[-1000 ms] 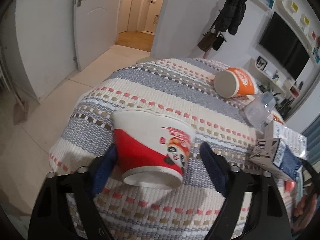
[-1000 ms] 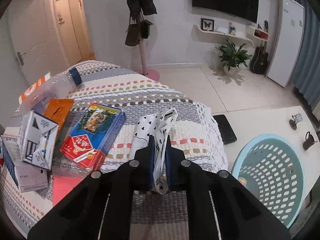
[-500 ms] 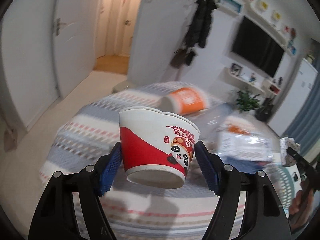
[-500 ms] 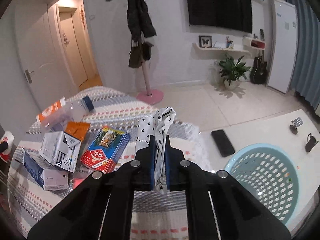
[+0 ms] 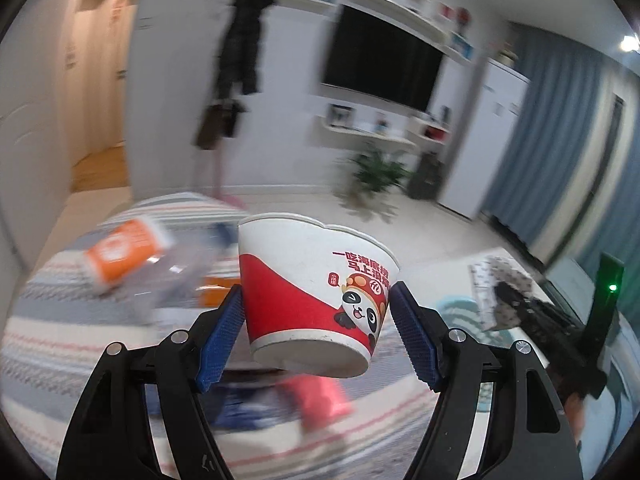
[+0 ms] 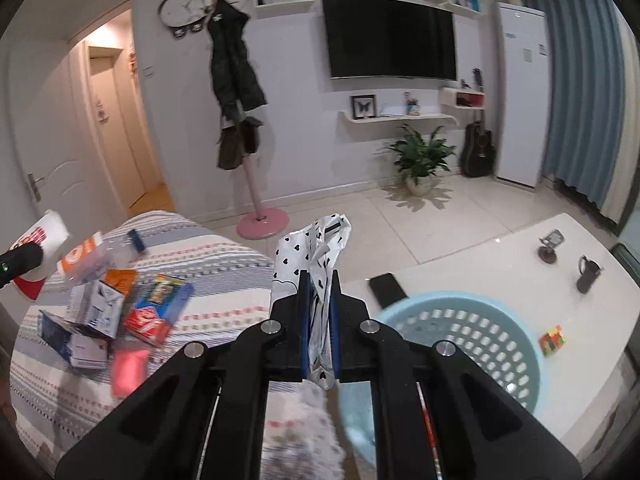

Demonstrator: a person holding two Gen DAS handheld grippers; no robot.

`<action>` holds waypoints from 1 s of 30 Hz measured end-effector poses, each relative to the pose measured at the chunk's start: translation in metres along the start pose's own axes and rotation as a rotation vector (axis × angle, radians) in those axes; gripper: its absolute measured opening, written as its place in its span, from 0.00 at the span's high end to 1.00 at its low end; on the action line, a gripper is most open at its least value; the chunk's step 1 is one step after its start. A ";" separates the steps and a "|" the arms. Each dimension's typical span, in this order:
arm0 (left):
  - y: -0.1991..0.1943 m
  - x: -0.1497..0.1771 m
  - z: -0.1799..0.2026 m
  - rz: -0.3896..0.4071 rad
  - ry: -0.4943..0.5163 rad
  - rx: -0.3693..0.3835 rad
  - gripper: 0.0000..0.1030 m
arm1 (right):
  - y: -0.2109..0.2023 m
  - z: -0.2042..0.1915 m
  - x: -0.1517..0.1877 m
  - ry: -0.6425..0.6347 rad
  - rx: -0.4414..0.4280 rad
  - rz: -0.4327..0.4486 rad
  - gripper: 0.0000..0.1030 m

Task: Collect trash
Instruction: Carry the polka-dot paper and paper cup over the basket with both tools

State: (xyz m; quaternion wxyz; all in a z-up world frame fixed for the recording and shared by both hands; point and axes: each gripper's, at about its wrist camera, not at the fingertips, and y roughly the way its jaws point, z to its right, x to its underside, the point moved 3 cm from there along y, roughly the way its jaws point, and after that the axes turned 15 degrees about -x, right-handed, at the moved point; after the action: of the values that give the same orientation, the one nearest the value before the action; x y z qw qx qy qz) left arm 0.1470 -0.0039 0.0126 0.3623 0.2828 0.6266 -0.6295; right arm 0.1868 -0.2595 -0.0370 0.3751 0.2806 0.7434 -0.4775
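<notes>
My left gripper [image 5: 318,322] is shut on a red and white paper noodle cup [image 5: 312,288] with a panda print, held in the air above the striped bedspread [image 5: 60,344]. My right gripper [image 6: 319,308] is shut on a white plastic wrapper with black hearts [image 6: 316,256], lifted near the rim of a light blue perforated basket [image 6: 472,332]. In the left wrist view the right gripper and its wrapper [image 5: 496,292] show at the right. The cup [image 6: 38,240] shows at the far left of the right wrist view.
On the bedspread [image 6: 224,268] lie an orange cup [image 6: 78,258], a clear bottle [image 6: 120,246], a white carton [image 6: 96,308], a blue box [image 6: 76,340], a red and blue packet [image 6: 158,308] and a pink packet [image 6: 128,364]. A white table [image 6: 500,256] holds a phone [image 6: 386,290] and a puzzle cube [image 6: 554,338].
The left gripper lifted the noodle cup off the bedspread and swung right toward the basket side. The right gripper rose with the wrapper and moved nearer the basket.
</notes>
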 end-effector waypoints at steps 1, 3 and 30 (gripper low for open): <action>0.003 0.001 0.016 0.000 0.017 0.023 0.31 | -0.003 0.007 0.001 0.010 0.008 0.001 0.94; 0.010 0.002 0.045 -0.008 0.053 0.065 0.31 | -0.009 0.026 0.006 0.044 0.029 0.002 0.94; 0.144 0.102 0.247 -0.357 0.341 0.301 0.29 | -0.008 0.186 0.122 0.451 0.217 -0.218 0.94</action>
State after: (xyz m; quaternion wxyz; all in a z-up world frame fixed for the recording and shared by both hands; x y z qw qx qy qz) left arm 0.2292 -0.2531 -0.1402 0.0890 0.3204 0.6178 -0.7126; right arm 0.1662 -0.4265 -0.1825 0.1143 0.3367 0.7784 -0.5173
